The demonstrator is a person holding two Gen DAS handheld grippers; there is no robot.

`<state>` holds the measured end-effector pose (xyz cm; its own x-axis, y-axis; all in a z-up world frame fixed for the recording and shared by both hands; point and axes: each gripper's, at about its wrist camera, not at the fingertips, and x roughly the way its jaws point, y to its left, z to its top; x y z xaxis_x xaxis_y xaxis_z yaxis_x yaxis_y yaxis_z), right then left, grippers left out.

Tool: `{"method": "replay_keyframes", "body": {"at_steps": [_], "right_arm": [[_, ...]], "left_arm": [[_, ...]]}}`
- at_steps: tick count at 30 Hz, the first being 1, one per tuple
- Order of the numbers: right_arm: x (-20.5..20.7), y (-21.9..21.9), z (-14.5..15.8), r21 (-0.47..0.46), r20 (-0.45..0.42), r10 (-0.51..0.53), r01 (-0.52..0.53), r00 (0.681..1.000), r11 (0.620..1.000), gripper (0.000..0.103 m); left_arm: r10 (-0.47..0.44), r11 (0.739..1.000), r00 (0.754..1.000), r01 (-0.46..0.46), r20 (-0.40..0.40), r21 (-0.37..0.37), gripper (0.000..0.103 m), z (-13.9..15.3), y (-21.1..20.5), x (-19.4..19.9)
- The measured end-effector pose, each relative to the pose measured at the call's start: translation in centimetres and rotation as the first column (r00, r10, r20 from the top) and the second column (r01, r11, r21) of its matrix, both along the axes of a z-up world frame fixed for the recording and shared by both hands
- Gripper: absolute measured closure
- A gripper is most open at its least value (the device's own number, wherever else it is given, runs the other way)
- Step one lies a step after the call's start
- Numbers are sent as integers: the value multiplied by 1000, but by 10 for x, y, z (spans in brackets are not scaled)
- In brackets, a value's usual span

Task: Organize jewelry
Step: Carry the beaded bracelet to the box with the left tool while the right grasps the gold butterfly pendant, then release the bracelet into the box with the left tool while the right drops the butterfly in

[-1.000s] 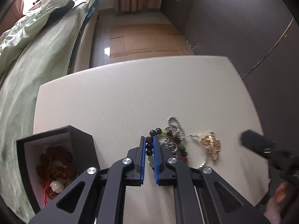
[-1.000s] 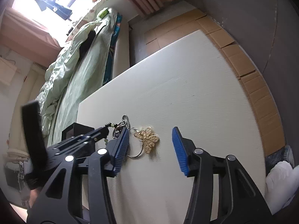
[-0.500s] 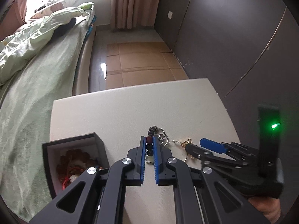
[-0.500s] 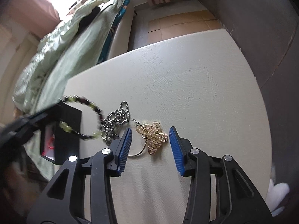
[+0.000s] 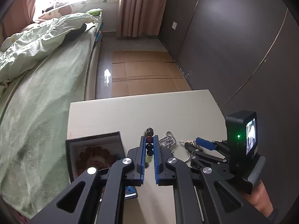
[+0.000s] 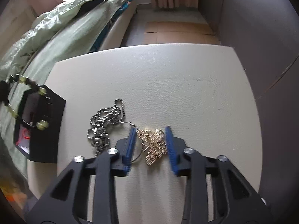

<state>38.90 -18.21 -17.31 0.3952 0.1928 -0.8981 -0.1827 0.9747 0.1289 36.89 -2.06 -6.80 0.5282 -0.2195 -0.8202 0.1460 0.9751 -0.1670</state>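
A cream, textured tabletop fills the frame's middle. On it lie a tangled silver ball chain at centre left, a gold butterfly pendant just right of it, and an open black box at the left edge.

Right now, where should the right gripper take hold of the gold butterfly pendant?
Across the butterfly pendant's wings, coming straight down from above. It lies flat on the white table and already sits between the right gripper's closing fingers, apart from the silver chain.
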Motion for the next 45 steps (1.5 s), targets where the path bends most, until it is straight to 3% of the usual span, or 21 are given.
{"method": "replay_keyframes", "body": {"at_steps": [9,19,31,33,34,35,45], "right_arm": [[-2,-16,11,164,-25,-22,26,999,986,73],[-9,-6,30,213,28,-19,12,999,977,73],[-23,10,65,334,131,9,-53,991,941,73],[-23,16,68,364,137,23,-72,990,929,73],[-24,18,70,371,139,30,-80,990,925,73],[-24,22,72,379,142,40,-92,989,921,73],[-28,73,73,449,141,124,-175,982,876,73]], "left_arm": [[26,1000,999,-26,44,7,97,27,23,-17],[73,997,995,-74,61,13,97,38,53,-30],[101,995,995,-101,-14,12,97,-1,80,-31],[113,993,993,-111,-30,36,80,-8,82,-28],[127,991,992,-126,-26,36,57,-11,86,-28],[143,989,990,-143,-7,26,47,-11,91,-30],[189,982,982,-189,6,19,46,-15,119,-39]]}}
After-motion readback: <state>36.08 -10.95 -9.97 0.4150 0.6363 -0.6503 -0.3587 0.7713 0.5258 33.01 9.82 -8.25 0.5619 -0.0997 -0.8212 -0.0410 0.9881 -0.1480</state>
